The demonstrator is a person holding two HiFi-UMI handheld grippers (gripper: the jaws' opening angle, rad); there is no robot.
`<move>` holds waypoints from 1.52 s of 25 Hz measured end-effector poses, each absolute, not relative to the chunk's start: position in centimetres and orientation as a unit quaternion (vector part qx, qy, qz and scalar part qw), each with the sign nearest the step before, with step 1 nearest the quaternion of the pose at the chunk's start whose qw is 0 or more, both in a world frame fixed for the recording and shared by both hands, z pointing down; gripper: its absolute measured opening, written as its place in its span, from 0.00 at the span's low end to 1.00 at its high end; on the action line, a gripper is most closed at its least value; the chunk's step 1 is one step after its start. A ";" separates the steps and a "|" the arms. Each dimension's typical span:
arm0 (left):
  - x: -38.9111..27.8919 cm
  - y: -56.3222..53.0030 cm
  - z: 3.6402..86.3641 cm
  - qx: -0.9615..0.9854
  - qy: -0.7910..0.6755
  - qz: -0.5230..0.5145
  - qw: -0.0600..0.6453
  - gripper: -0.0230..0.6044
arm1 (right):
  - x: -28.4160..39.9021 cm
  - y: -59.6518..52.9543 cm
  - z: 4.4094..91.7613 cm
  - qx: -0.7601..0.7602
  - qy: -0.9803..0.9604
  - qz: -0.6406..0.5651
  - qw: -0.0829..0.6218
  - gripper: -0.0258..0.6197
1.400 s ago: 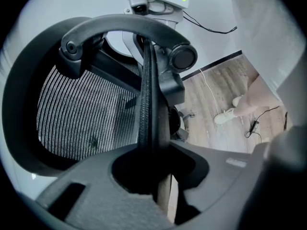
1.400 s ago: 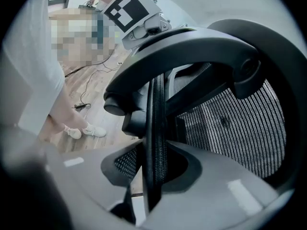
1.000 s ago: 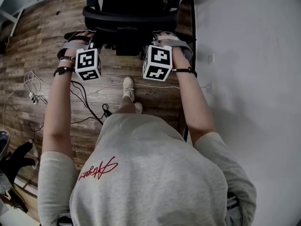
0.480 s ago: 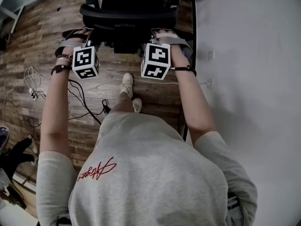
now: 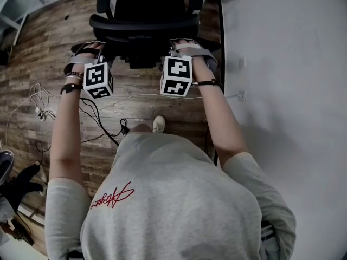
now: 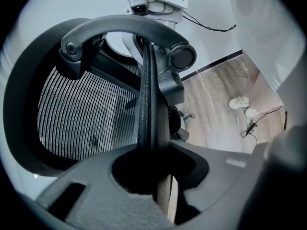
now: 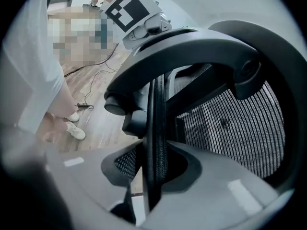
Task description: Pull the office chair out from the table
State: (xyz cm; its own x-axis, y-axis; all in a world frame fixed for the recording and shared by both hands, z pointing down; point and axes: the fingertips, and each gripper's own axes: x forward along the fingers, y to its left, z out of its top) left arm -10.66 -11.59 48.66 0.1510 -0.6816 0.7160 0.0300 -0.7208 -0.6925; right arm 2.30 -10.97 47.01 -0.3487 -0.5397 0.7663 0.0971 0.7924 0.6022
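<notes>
A black mesh-backed office chair (image 5: 145,21) stands on the wood floor at the top of the head view, its backrest toward me. My left gripper (image 5: 102,53) is shut on the left side of the backrest frame. My right gripper (image 5: 171,50) is shut on the right side. In the left gripper view the frame's edge (image 6: 146,104) runs down between the jaws of that gripper (image 6: 153,176), with the mesh (image 6: 72,114) to its left. The right gripper view has the frame edge (image 7: 157,123) clamped in the gripper (image 7: 153,176), mesh (image 7: 240,123) at right.
A white wall (image 5: 282,64) with sockets (image 5: 242,95) runs along the right, close to the chair. Loose cables (image 5: 97,112) lie on the floor to the left. The person's shoe (image 5: 158,123) is just behind the chair. A dark object (image 5: 19,183) sits at lower left.
Both grippers have shifted a little toward the person, still clamped on the backrest. The forward foot has stepped back toward the body.
</notes>
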 end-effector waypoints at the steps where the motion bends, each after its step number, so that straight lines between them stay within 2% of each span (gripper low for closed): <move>1: -10.5 -11.5 48.7 -0.699 0.233 -0.609 0.294 0.15 | 2.5 -10.9 47.1 0.144 -0.769 -0.289 0.552 0.19; 30: -11.4 -5.8 49.0 -0.702 0.228 -0.604 0.300 0.15 | 1.7 -5.2 47.8 0.153 -0.762 -0.272 0.567 0.20; 38: -12.5 0.9 48.7 -0.702 0.229 -0.597 0.315 0.15 | 0.6 1.8 47.5 0.166 -0.758 -0.272 0.569 0.20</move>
